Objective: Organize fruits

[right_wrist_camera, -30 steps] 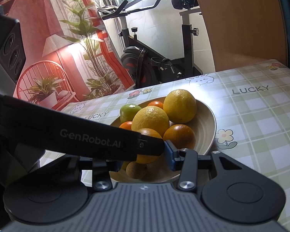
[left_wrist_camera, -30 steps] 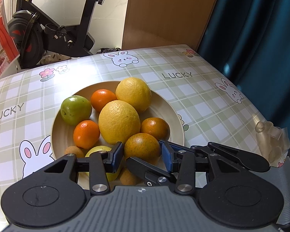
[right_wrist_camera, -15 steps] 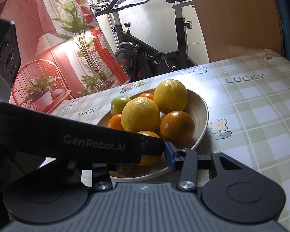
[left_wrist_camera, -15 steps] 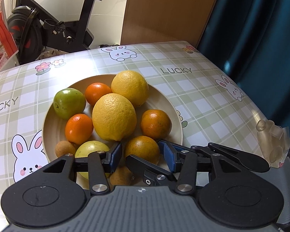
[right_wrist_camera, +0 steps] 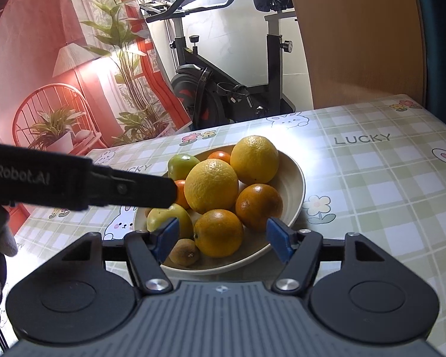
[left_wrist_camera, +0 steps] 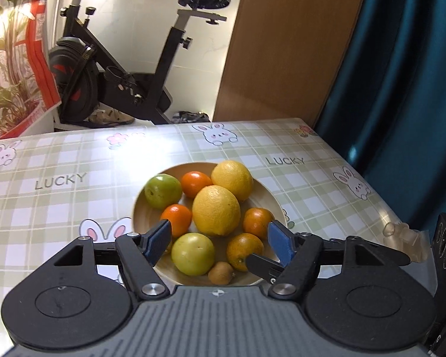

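Our left claw (left_wrist_camera: pixel 218 241) and right claw (right_wrist_camera: pixel 223 235) have just been opening and grip nothing. The fruit sits heaped in the bowl (left_wrist_camera: pixel 275 208) at centre frame on the tabletop (left_wrist_camera: pixel 74 160). We should lower squarely over one top fruit, pads clear of neighbours.

Both wrist cameras sit just behind their own jaws and look forward and down across the tabletop (left_wrist_camera: pixel 74 160) at close range. The left view faces the fruit bowl (left_wrist_camera: pixel 270 199) head-on from slightly above. The right view looks from lower and further right, with the left gripper (right_wrist_camera: pixel 151 192) crossing its left side. Both share the bowl, the checked cloth and the exercise bike (left_wrist_camera: pixel 119 80) behind.
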`<state>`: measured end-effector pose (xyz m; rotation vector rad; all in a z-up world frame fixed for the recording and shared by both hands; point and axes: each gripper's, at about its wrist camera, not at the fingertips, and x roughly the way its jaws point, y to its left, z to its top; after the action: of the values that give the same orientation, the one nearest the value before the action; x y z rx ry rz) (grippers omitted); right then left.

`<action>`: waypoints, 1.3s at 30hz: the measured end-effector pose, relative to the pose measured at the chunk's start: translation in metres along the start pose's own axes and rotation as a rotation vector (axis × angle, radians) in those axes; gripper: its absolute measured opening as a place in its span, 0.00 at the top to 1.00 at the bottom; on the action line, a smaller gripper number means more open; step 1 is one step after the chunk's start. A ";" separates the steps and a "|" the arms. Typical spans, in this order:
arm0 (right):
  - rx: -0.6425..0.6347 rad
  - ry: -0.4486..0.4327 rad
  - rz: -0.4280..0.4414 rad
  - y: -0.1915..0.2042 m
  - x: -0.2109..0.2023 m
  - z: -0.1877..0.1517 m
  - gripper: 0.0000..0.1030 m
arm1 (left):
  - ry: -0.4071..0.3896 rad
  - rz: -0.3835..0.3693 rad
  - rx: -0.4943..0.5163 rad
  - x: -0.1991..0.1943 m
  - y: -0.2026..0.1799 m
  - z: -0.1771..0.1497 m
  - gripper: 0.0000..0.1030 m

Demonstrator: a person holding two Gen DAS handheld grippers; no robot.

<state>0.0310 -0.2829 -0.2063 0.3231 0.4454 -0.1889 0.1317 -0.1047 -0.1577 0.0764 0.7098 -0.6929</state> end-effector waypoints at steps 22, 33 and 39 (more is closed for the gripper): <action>-0.079 -0.047 -0.049 0.063 -0.077 0.055 0.01 | -0.254 0.372 -0.096 -0.149 0.016 0.006 0.06; -0.128 -0.058 -0.049 0.097 -0.096 0.070 0.01 | -0.288 0.436 -0.106 -0.183 0.008 0.010 0.06; -0.142 -0.077 -0.038 0.106 -0.106 0.076 0.01 | -0.317 0.439 -0.104 -0.191 0.002 0.010 0.06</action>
<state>-0.0069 -0.1987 -0.0659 0.1679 0.3867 -0.2053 0.0344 0.0012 -0.0308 0.0244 0.4023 -0.2371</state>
